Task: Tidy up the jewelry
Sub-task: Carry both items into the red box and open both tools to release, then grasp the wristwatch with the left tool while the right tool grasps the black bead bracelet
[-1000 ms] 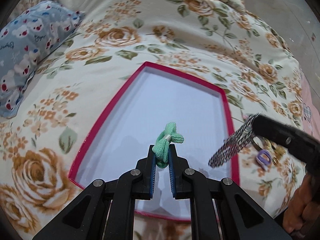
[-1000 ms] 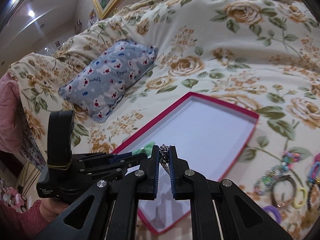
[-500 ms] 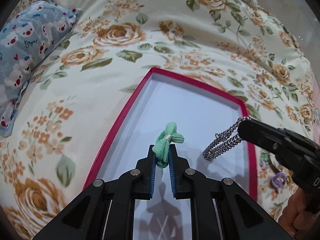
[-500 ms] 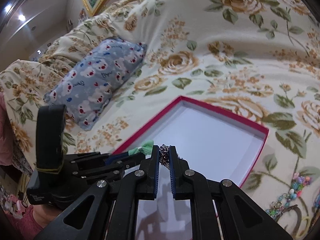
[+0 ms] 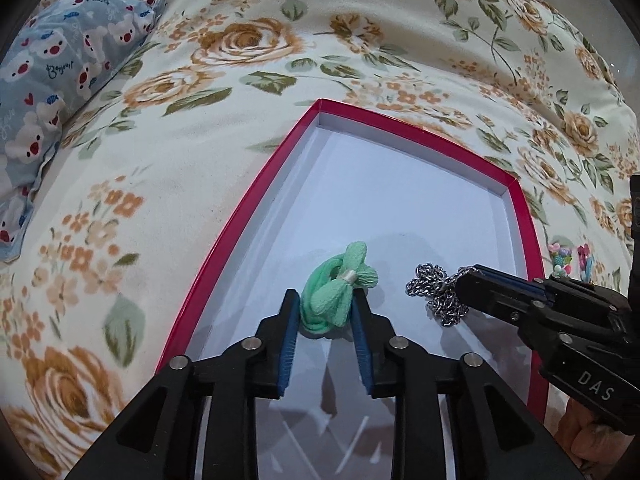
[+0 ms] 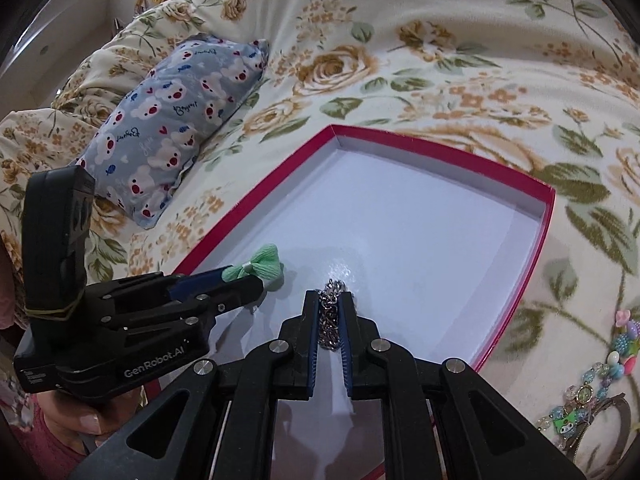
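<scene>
A shallow red-rimmed box (image 5: pixel 248 216) with a white floor lies on the flowered bedspread; it also shows in the right wrist view (image 6: pixel 548 216). My left gripper (image 5: pixel 326 304) has parted jaws around a green hair tie (image 5: pixel 334 292) that rests on the box floor near the front left. My right gripper (image 6: pixel 331 312) holds a silver chain (image 6: pixel 330 316) between slightly parted jaws, low on the box floor. The chain (image 5: pixel 438 292) lies heaped beside the right gripper's tip (image 5: pixel 464 284). The green tie (image 6: pixel 264 262) shows left of the chain.
A blue bear-print pillow (image 5: pixel 52 64) lies at the far left, also in the right wrist view (image 6: pixel 176 116). Beaded bracelets and rings (image 6: pixel 592 392) lie on the bedspread right of the box; some show in the left wrist view (image 5: pixel 568 258).
Both grippers moved forward and down into the box. The green tie and the chain now rest on the box floor, and the left jaws have widened around the tie.
</scene>
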